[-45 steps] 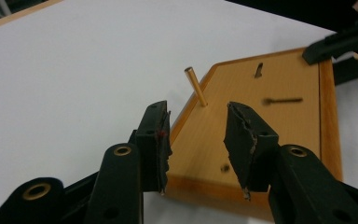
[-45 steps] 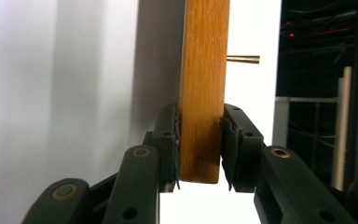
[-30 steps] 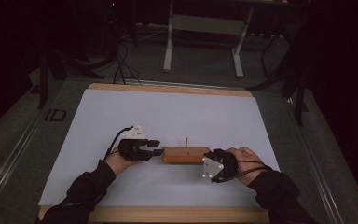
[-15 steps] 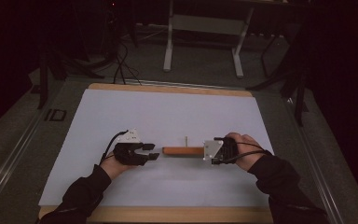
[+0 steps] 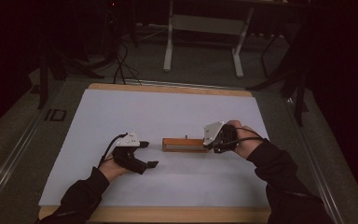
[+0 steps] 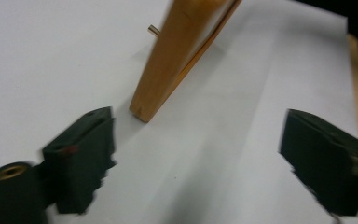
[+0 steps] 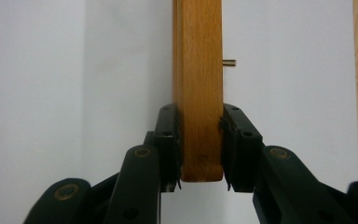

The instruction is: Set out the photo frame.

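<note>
**Right jaws carry the wooden block; left jaws have let go**

The wooden block (image 5: 184, 144) lies lengthwise just right of the middle of the white surface (image 5: 168, 112), a small metal pin (image 7: 229, 62) sticking out of one long side. Your right gripper (image 5: 210, 141) pinches the block's 3 o'clock end, jaws pressed flat on its two long faces, likely so you can steer it single-handed. At 9 o'clock from the block, apart from it, your left gripper (image 5: 150, 154) has just been opening: its jaws stand spread wide with nothing between them, the block's near end lying just ahead of them. That hand seems to wait, ready to steady the free end if needed.
</note>
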`<state>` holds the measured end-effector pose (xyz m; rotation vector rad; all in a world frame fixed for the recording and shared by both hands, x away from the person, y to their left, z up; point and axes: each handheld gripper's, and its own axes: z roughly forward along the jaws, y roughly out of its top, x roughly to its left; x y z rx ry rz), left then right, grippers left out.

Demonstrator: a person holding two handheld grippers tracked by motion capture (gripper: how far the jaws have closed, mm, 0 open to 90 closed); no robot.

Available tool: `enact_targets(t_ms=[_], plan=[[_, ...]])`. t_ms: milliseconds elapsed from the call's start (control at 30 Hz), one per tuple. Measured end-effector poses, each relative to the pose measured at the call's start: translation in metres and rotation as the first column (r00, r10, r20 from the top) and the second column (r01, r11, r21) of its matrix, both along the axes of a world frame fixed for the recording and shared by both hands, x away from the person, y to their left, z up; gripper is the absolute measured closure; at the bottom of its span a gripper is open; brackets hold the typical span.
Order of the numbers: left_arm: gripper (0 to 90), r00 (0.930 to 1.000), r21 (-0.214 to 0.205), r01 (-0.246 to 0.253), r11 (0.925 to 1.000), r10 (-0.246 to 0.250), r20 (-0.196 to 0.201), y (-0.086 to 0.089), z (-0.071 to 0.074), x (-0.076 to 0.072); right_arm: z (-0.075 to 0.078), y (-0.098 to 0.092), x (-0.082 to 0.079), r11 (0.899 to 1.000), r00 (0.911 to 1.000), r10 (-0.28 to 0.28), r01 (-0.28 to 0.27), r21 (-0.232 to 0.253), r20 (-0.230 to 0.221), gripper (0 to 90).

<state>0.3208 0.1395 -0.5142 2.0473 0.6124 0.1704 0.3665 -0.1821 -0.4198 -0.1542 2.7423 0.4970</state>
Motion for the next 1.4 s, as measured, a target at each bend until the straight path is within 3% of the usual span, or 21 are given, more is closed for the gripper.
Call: enact_targets(t_ms=[367, 667, 1000, 1167, 1400], plan=[[7.5, 0.9996, -0.025, 0.029, 0.9993, -0.028, 0.005, -0.003, -0.007, -0.003, 0.004, 0.005, 0.028, 0.999, 0.9989, -0.048, 0.048, -0.013, 0.002, 69.0], [7.5, 0.9998, -0.039, 0.017, 0.9991, -0.017, 0.001, -0.001, -0.01, -0.002, 0.005, 0.01, 0.051, 0.996, 0.9967, -0.08, 0.08, -0.04, -0.007, 66.1], [7.5, 0.9998, -0.04, 0.019, 0.999, -0.019, -0.004, 0.0, -0.013, -0.002, 0.004, 0.014, 0.073, 0.992, 0.992, -0.118, 0.116, -0.048, -0.045, 64.2], [7.4, 0.9997, -0.037, 0.024, 0.999, -0.025, -0.004, 0.0, -0.014, -0.002, 0.003, 0.016, 0.081, 0.99, 0.9891, -0.136, 0.133, -0.053, -0.056, 63.7], [7.5, 0.9995, -0.035, 0.028, 0.999, -0.029, -0.011, -0.001, -0.016, -0.002, 0.003, 0.02, 0.083, 0.989, 0.9894, -0.14, 0.137, -0.057, -0.04, 61.9]])
